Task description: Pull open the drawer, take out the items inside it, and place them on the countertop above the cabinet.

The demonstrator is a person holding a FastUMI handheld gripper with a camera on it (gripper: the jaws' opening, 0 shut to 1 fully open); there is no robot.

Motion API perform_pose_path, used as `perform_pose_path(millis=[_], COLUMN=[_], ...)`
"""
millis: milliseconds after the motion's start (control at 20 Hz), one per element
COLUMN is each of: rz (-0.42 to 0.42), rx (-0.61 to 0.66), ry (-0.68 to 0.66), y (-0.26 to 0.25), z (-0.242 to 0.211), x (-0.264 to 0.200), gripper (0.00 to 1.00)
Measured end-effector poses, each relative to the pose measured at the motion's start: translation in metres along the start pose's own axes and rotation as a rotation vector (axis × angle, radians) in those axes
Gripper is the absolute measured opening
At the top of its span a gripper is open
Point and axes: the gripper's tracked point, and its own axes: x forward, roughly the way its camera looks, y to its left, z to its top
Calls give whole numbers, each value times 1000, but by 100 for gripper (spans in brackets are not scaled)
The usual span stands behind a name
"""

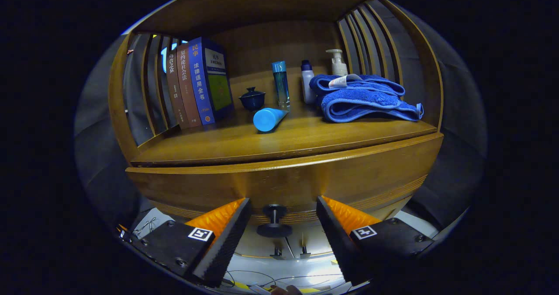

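Note:
A wooden cabinet stands straight ahead, its drawer front (284, 183) closed below the countertop (262, 144). A dark round knob (274, 225) sticks out of the drawer front's lower middle. My gripper (284, 207) is open, its fingers on either side of the knob with a gap on each side and touching nothing. The inside of the drawer is hidden.
On the countertop stand three upright books (198, 83) at the left, a small dark lidded cup (252, 98), a tall blue bottle (281, 84), a blue tube lying on its side (267, 119), two more bottles (308, 81) and a folded blue towel (364, 98). Slatted side walls close in the shelf.

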Motion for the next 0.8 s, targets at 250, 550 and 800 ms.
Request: perform_pose_path(millis=[250, 550, 800], rz=[-23, -32, -27], rx=[-19, -51, -76], ry=[-8, 3, -23], y=[0, 0, 5], z=[-2, -5, 8], x=[3, 4, -15], gripper=[99, 99, 100])
